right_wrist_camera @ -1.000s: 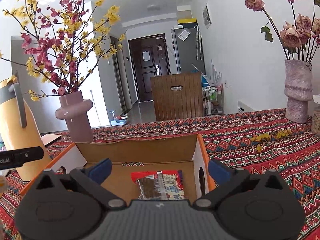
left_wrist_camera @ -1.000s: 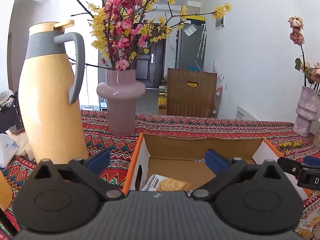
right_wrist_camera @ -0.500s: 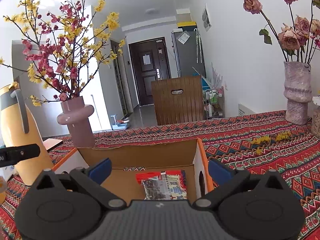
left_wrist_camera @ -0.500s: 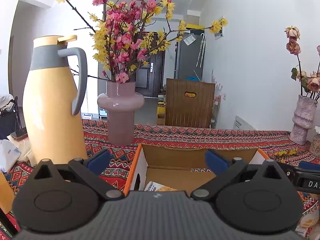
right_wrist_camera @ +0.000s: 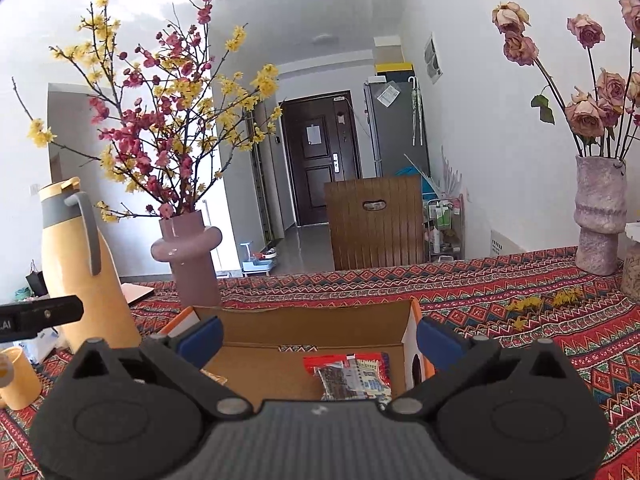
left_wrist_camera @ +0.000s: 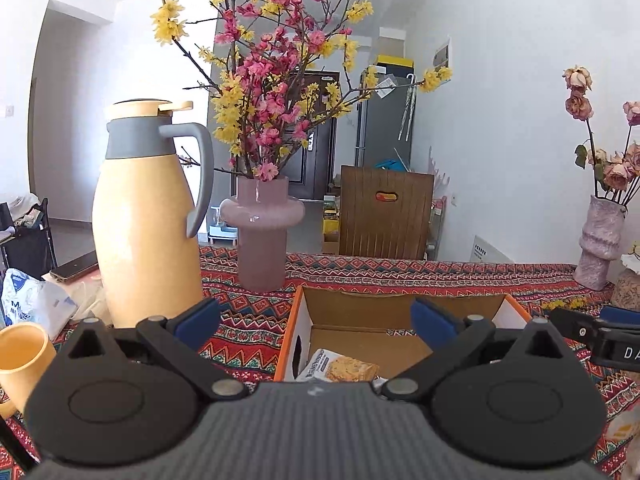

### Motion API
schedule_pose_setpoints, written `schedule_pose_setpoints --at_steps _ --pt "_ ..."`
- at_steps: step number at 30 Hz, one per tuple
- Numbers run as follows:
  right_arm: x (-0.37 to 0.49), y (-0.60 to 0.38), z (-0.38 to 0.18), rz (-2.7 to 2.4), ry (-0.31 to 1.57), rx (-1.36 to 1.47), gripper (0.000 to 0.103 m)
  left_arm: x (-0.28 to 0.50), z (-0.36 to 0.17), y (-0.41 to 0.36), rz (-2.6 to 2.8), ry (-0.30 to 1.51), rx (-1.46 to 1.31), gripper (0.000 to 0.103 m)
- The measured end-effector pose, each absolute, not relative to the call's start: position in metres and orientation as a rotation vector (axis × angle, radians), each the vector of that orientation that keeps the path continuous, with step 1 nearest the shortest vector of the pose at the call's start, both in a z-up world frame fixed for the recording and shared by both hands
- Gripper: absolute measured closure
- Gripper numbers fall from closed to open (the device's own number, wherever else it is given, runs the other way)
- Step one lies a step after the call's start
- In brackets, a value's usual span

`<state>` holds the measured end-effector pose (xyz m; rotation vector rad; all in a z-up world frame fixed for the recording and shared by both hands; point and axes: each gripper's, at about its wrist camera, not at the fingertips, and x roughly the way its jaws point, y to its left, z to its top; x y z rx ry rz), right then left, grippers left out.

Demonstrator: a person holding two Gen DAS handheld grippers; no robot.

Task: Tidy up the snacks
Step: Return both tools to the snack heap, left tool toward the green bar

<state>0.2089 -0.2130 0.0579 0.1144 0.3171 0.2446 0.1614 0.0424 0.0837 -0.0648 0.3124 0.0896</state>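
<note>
An open cardboard box [left_wrist_camera: 400,304] with orange edges sits on the patterned tablecloth; it also shows in the right wrist view [right_wrist_camera: 304,320]. A yellow cracker packet [left_wrist_camera: 340,366] lies in its left part. A red-topped clear snack packet [right_wrist_camera: 352,372] lies in its right part. My left gripper [left_wrist_camera: 316,320] is open and empty, held above the box's near left side. My right gripper [right_wrist_camera: 318,334] is open and empty, above the box's near edge. The right gripper's body [left_wrist_camera: 600,340] shows at the right of the left wrist view.
A tall yellow thermos jug [left_wrist_camera: 148,220] and a pink vase of blossoms [left_wrist_camera: 262,236] stand left and behind the box. A yellow cup [left_wrist_camera: 24,360] sits at near left. A rough pink vase with roses [right_wrist_camera: 598,220] stands far right. A wooden chair back [left_wrist_camera: 386,216] is beyond the table.
Both grippers have pulled back and risen slightly from the box, so it looks smaller and lower. Both stay open and empty. The packets in the box have not moved.
</note>
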Motion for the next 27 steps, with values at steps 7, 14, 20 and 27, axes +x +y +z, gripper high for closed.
schedule_pose_setpoints --at_steps 7,14,20,27 --pt "0.186 -0.218 0.053 0.226 0.338 0.123 0.000 0.138 0.075 0.047 0.080 0.331 -0.066 0.000" --pt "0.160 -0.221 0.049 0.204 0.358 0.115 0.000 0.117 0.068 0.057 0.064 0.343 -0.093 0.000" --pt "0.136 -0.229 0.040 0.177 0.391 0.116 0.000 0.100 0.055 0.063 0.052 0.367 -0.105 0.000" --pt "0.116 -0.238 0.019 0.179 0.470 0.123 0.000 0.087 0.039 0.062 0.034 0.415 -0.113 0.000"
